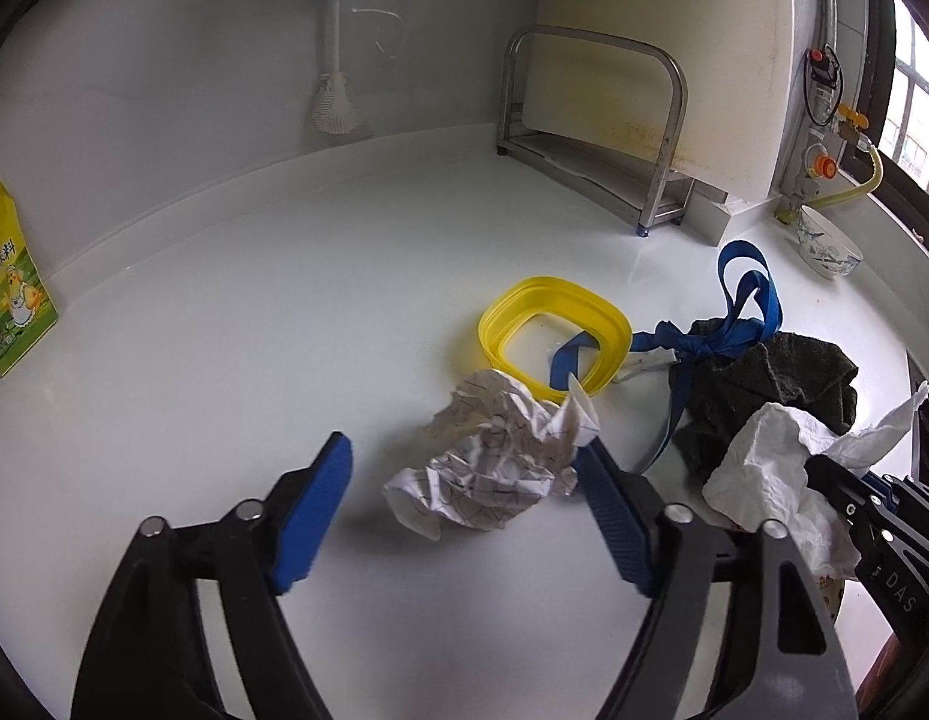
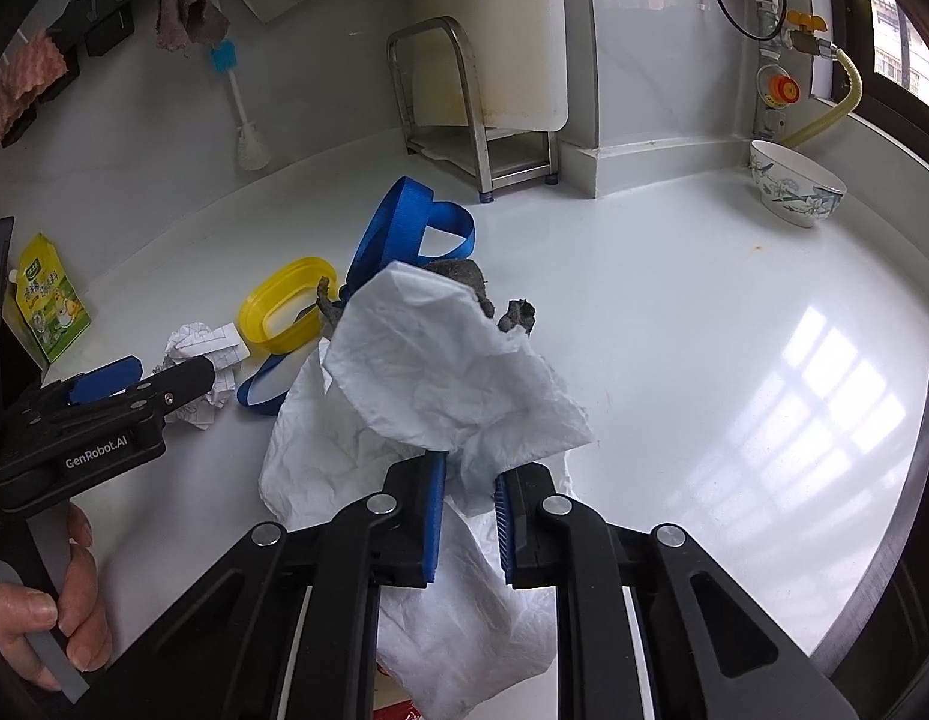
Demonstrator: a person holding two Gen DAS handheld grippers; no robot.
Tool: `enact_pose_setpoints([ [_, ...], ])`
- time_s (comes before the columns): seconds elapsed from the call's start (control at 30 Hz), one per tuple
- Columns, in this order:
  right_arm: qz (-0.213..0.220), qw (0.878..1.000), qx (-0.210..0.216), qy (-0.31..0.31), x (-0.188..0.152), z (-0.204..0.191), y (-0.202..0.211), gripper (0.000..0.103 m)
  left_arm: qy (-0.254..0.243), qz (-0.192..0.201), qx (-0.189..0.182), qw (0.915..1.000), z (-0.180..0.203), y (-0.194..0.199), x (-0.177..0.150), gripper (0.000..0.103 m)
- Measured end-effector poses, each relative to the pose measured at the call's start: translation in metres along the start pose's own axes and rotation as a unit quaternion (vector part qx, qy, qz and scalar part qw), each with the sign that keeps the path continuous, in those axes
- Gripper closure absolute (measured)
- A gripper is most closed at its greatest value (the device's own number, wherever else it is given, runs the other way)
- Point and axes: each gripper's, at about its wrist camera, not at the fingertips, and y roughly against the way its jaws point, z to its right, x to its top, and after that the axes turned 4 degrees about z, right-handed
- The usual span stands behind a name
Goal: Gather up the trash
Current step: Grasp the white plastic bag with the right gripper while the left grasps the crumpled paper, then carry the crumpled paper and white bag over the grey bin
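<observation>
A crumpled ball of lined paper (image 1: 494,456) lies on the white counter, also in the right wrist view (image 2: 203,360). My left gripper (image 1: 464,486) is open around it, the right finger touching its edge; it also shows in the right wrist view (image 2: 134,378). My right gripper (image 2: 469,504) is shut on a white tissue (image 2: 428,372), held above the counter; the tissue shows in the left wrist view (image 1: 770,480).
A yellow plastic frame (image 1: 554,336), a blue strap (image 1: 746,306) and a dark cloth (image 1: 782,378) lie behind the paper. A steel rack (image 1: 590,126) stands at the back wall, a patterned bowl (image 2: 794,186) at the right, a yellow packet (image 1: 14,282) at the left.
</observation>
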Motion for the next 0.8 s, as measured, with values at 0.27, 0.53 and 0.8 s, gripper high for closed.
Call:
enact_pose_setpoints([
  [0.27,0.011,1.0,0.01,-0.014,-0.008,0.002,0.023,0.089,-0.007,0.003,0.003,1.0,-0.001,0.016,-0.008,0.068],
  [0.53,0.026,0.999,0.012,-0.021,-0.017,0.001,0.057,0.091,-0.032,0.034,0.007,0.9989,0.003,0.072,-0.021,0.068],
  [0.8,0.041,0.999,0.018,-0.024,-0.016,-0.002,0.097,0.091,-0.039,0.041,-0.006,0.9984,0.011,0.111,-0.036,0.068],
])
